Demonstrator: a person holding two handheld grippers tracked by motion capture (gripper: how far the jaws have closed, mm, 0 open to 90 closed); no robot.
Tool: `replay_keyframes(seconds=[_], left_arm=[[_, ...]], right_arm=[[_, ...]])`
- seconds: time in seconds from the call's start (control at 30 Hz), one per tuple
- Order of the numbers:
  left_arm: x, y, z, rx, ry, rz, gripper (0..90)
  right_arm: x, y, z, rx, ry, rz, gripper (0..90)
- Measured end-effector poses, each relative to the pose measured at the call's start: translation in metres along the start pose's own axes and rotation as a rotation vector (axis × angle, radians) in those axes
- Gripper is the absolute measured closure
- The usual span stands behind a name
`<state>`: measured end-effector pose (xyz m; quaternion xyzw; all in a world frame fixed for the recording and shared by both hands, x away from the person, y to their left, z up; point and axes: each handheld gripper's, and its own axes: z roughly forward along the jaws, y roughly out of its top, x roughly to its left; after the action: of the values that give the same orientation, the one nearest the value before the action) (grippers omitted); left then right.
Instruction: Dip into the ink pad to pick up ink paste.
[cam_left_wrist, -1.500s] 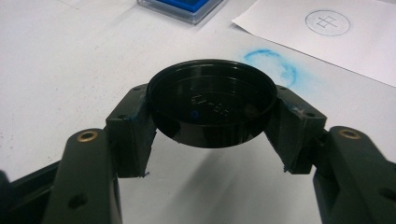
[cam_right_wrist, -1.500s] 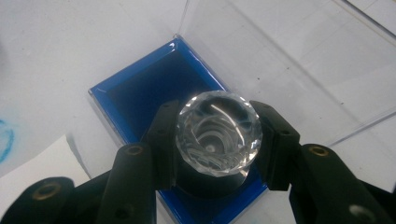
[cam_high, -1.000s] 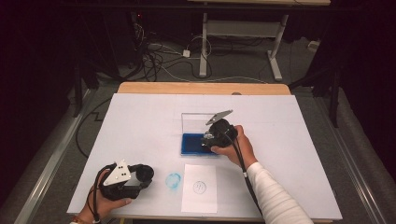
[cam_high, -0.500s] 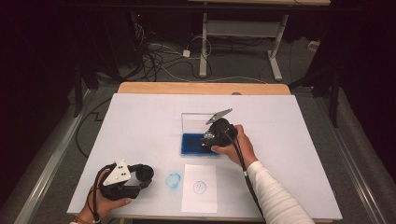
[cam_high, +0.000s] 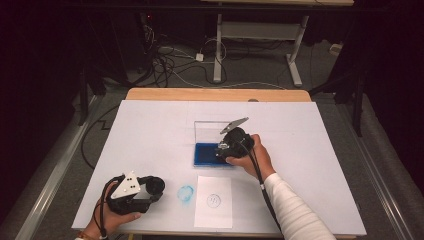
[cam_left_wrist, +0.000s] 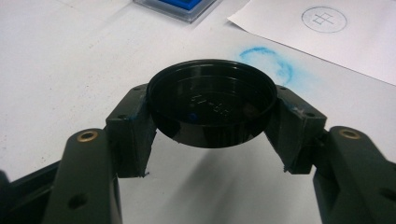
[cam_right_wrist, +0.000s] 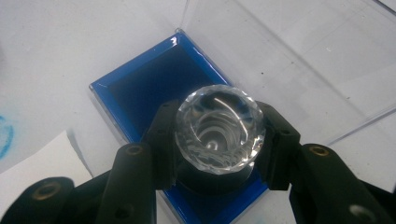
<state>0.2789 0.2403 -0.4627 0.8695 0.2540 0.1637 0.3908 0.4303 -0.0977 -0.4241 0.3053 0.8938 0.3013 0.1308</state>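
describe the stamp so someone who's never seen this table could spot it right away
Start at the white table and find the blue ink pad in its open clear case near the middle. The stamp stands on that pad, gripped between the fingers of the right gripper. Its faceted, glass-clear round top sets it apart from the flat black cap in the left gripper.

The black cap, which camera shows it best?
The left gripper view: the black cap sits close up, open side showing, clamped between the jaws. In the high view it is a small dark shape at the left gripper.
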Motion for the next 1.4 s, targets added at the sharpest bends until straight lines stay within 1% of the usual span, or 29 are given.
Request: replay_keyframes(seconds=[0.1, 0.13, 0.17, 0.23, 0.3, 0.37, 0.4, 0.53, 0.63, 0.67, 0.7, 0.73, 0.8, 0.87, 0.9, 0.93, 1.0, 1.03, 1.1, 1.13, 1.17, 1.27, 1.4], left_arm=[[0.0, 0.0, 0.0, -0.004, 0.001, -0.002, 36.7], [0.0, 0.0, 0.0, -0.005, 0.001, -0.004, 36.7], [0.001, 0.0, 0.0, -0.004, 0.002, -0.004, 36.7], [0.001, 0.0, 0.0, -0.004, 0.002, -0.004, 36.7], [0.001, 0.0, -0.001, -0.004, 0.008, -0.007, 36.7], [0.002, 0.0, 0.0, -0.006, 0.01, -0.011, 36.7], [0.002, 0.0, -0.001, -0.005, 0.01, -0.009, 36.7], [0.001, 0.001, 0.0, -0.007, 0.007, -0.008, 36.7], [0.0, 0.001, 0.0, -0.006, 0.009, -0.006, 36.7], [0.0, 0.001, 0.0, -0.006, 0.009, -0.007, 36.7], [0.0, 0.001, 0.0, -0.004, 0.009, -0.006, 36.7], [0.0, 0.001, 0.001, -0.001, 0.011, -0.005, 36.7], [0.0, 0.001, 0.002, 0.004, 0.011, -0.003, 36.7], [0.001, 0.001, 0.002, 0.005, 0.011, -0.004, 36.7], [0.001, 0.001, 0.002, 0.005, 0.012, -0.003, 36.7], [0.001, 0.001, 0.002, 0.005, 0.014, -0.003, 36.7], [0.0, 0.001, 0.002, 0.01, 0.022, 0.002, 36.7], [0.001, 0.001, 0.002, 0.009, 0.022, 0.002, 36.7], [0.001, 0.002, 0.001, 0.007, 0.023, 0.0, 36.7], [0.001, 0.002, 0.001, 0.003, 0.023, -0.001, 36.7], [0.001, 0.002, 0.001, -0.001, 0.021, -0.002, 36.7], [0.0, 0.002, 0.0, 0.0, 0.022, 0.005, 36.7], [0.0, 0.002, 0.001, 0.003, 0.019, 0.007, 36.7]], right_arm=[[-0.001, 0.0, -0.001, 0.006, 0.007, 0.017, 56.9], [-0.002, 0.001, -0.001, 0.01, 0.009, 0.005, 56.9], [-0.002, 0.003, -0.002, 0.02, 0.008, 0.007, 56.9], [0.0, 0.004, -0.004, 0.032, -0.002, -0.007, 56.9], [0.0, 0.006, -0.008, 0.001, -0.006, -0.009, 56.9], [0.0, 0.008, -0.016, -0.026, -0.016, 0.0, 56.9], [-0.001, 0.009, -0.02, -0.05, -0.005, -0.004, 56.9], [0.002, 0.013, -0.04, -0.111, 0.013, -0.001, 56.8], [0.004, 0.013, -0.051, -0.154, 0.021, -0.01, 56.9], [0.006, 0.012, -0.054, -0.161, 0.017, -0.006, 56.9], [0.006, 0.01, -0.056, -0.174, 0.015, -0.017, 56.9], [0.008, 0.009, -0.059, -0.179, 0.02, -0.014, 56.9], [0.011, 0.007, -0.064, -0.192, -0.002, -0.029, 56.9], [0.013, 0.003, -0.07, -0.214, 0.006, -0.037, 56.8], [0.014, 0.002, -0.073, -0.22, 0.007, -0.038, 56.9], [0.016, 0.0, -0.076, -0.227, 0.004, -0.05, 56.9], [0.018, -0.004, -0.081, -0.242, 0.014, -0.051, 56.9], [0.02, -0.005, -0.083, -0.247, 0.017, -0.061, 56.9], [0.023, -0.008, -0.086, -0.261, 0.022, -0.058, 56.9], [0.024, -0.009, -0.088, -0.263, 0.027, -0.058, 56.8], [0.025, -0.01, -0.089, -0.264, 0.026, -0.07, 56.9], [0.029, -0.014, -0.093, -0.267, 0.038, -0.081, 56.9], [0.034, -0.021, -0.097, -0.262, 0.039, -0.097, 56.9]])
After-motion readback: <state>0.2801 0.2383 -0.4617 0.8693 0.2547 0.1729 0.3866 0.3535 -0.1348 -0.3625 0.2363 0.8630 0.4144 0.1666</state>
